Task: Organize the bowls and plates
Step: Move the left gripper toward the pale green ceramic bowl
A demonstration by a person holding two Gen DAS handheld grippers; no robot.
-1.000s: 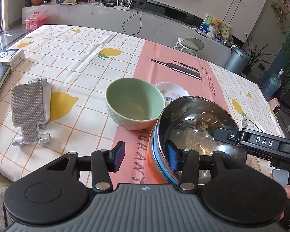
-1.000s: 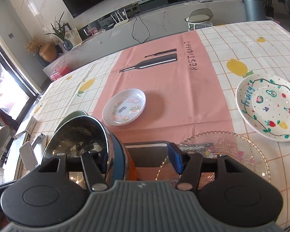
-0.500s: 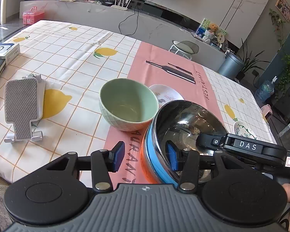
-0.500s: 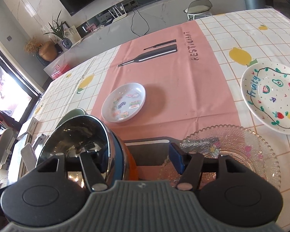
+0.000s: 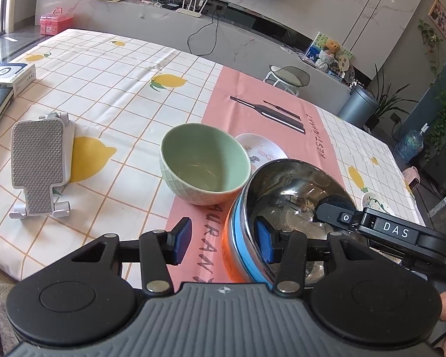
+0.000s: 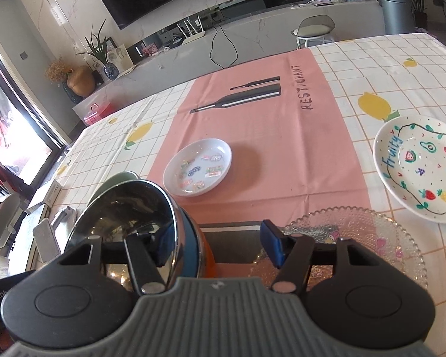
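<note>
The table (image 5: 104, 89), under a lemon-check cloth with a pink runner, carries everything. Nearest the person is the steel bowl (image 5: 288, 190), mirror-bright inside, blue and orange outside, and seemingly tilted. It sits just beside the green bowl (image 5: 205, 160), possibly touching it.

Both tools straddle its rim. The left gripper (image 5: 223, 241) has one finger inside and one outside, jaws spread, the outer pad clear of the wall. The right gripper (image 6: 215, 244) stands the same way on the opposite side.

The step looks like seating or nesting this bowl with the green one. Next, either pinch the rim or draw both out cleanly.

The glass plate (image 6: 371, 232), the Fruity plate (image 6: 422, 169) and the small sticker dish (image 6: 197, 169) lie unstacked.
</note>
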